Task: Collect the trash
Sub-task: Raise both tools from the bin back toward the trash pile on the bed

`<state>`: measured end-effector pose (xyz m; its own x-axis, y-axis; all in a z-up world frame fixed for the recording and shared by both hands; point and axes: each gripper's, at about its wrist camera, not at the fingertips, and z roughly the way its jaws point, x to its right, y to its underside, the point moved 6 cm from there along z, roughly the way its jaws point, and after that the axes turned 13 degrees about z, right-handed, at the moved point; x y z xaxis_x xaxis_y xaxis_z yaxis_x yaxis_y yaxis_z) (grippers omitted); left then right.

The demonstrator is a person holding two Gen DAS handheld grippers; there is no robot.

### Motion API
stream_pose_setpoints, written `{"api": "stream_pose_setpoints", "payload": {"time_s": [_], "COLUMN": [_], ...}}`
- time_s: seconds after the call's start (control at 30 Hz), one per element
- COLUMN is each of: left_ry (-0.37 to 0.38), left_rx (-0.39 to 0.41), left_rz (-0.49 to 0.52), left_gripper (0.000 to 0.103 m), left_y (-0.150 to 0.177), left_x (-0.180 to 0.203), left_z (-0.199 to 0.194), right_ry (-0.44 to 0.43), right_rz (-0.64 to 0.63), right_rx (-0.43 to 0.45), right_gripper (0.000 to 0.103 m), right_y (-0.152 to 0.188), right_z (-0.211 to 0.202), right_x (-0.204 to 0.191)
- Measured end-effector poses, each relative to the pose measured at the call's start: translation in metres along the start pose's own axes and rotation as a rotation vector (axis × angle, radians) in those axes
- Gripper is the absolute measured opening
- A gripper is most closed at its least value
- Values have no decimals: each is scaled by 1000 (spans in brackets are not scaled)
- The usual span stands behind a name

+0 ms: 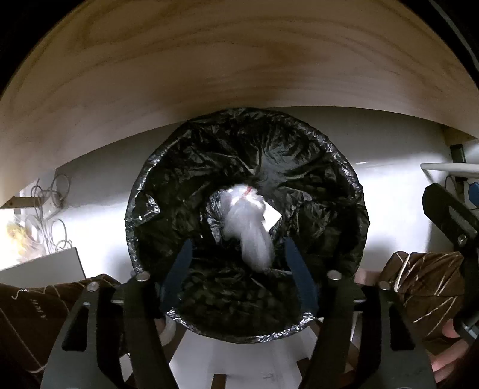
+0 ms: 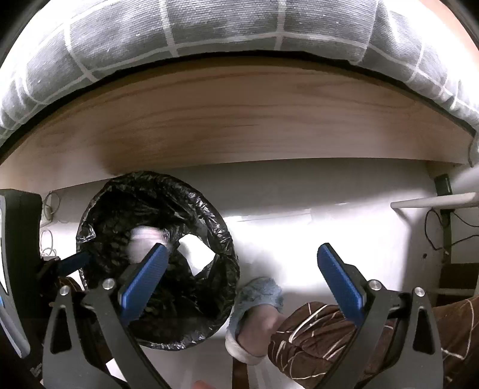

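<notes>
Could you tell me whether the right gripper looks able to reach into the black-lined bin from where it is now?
Probably yes. The right gripper is open and empty, the bin sits just beside it, mouth uncovered; only the left gripper above it might crowd it.

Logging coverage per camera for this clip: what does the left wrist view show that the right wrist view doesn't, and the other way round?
Left wrist only: looks straight down into the bin, white crumpled trash blurred between the open left tongs.
Right wrist only: a grey checked mattress, a fluffy blue slipper, and the open, empty right tongs.
Both: the black-lined bin, wooden bed board, white floor.
</notes>
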<state>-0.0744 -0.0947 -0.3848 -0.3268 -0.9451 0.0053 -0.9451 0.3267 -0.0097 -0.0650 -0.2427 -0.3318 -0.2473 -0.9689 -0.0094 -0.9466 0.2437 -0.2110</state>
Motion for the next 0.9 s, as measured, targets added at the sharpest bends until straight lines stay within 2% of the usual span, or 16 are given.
{"api": "stream_pose_setpoints", "payload": {"time_s": [0.23, 0.3, 0.4, 0.5, 0.57, 0.67, 0.9], "left_ry": [12, 9, 9, 42, 50, 10, -63], "left_rx": [22, 33, 51, 79, 98, 149, 295], "left_rz": [-9, -9, -8, -3, 11, 27, -10], "left_gripper": [82, 90, 94, 97, 97, 97, 97], "left_y": [0, 0, -2, -3, -4, -5, -11], "left_x": [-2, -4, -6, -7, -6, -12, -36], "left_z": [-5, -9, -17, -32, -43, -66, -129], "right_ry": [-2, 1, -4, -19, -22, -27, -47], "right_rz": [-1, 2, 16, 27, 29, 28, -17], "right_rx": [8, 14, 25, 47, 64, 88, 194], "right_gripper": [96, 96, 96, 96, 96, 96, 96], "right_y": [-2, -3, -6, -10, -13, -16, -26], "right_z": [-3, -4, -9, -18, -24, -33, -79], "right_x": [-2, -2, 0, 0, -1, -3, -9]}}
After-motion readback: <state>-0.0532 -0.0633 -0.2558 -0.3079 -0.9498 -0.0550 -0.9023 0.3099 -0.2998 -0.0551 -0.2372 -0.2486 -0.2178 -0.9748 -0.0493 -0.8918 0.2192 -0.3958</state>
